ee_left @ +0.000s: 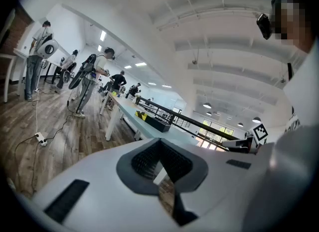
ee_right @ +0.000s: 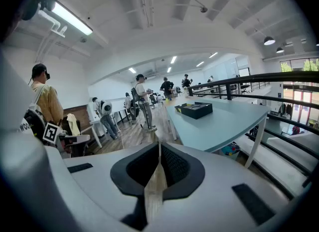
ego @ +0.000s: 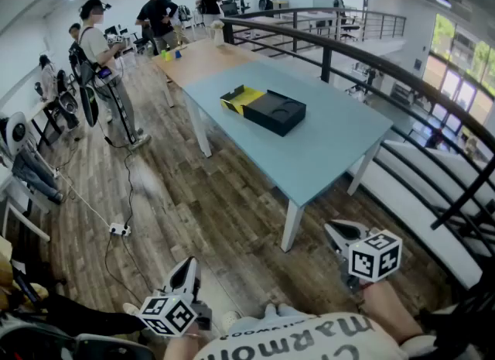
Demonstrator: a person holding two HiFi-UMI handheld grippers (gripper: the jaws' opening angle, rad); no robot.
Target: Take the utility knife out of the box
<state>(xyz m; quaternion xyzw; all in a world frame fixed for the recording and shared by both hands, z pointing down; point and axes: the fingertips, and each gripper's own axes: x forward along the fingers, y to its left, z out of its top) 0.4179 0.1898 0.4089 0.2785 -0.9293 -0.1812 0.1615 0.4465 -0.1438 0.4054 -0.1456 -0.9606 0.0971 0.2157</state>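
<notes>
A black box (ego: 275, 111) with a yellow-and-black flap lies open on the light blue table (ego: 325, 157), well ahead of me. No utility knife shows from here. My left gripper (ego: 186, 272) and right gripper (ego: 337, 234) hang low near my body, far short of the table, both shut with nothing in them. The left gripper view has the box (ee_left: 153, 120) small beyond its closed jaws (ee_left: 160, 144). Past the shut tips (ee_right: 159, 147) in the right gripper view, the box (ee_right: 195, 109) rests on the table (ee_right: 224, 121).
A black railing (ego: 371, 60) runs along the table's far and right side, with a drop beyond. A wooden table (ego: 203, 58) adjoins the far end. Several people (ego: 104, 64) stand at the back left. A cable and power strip (ego: 118, 230) lie on the wood floor.
</notes>
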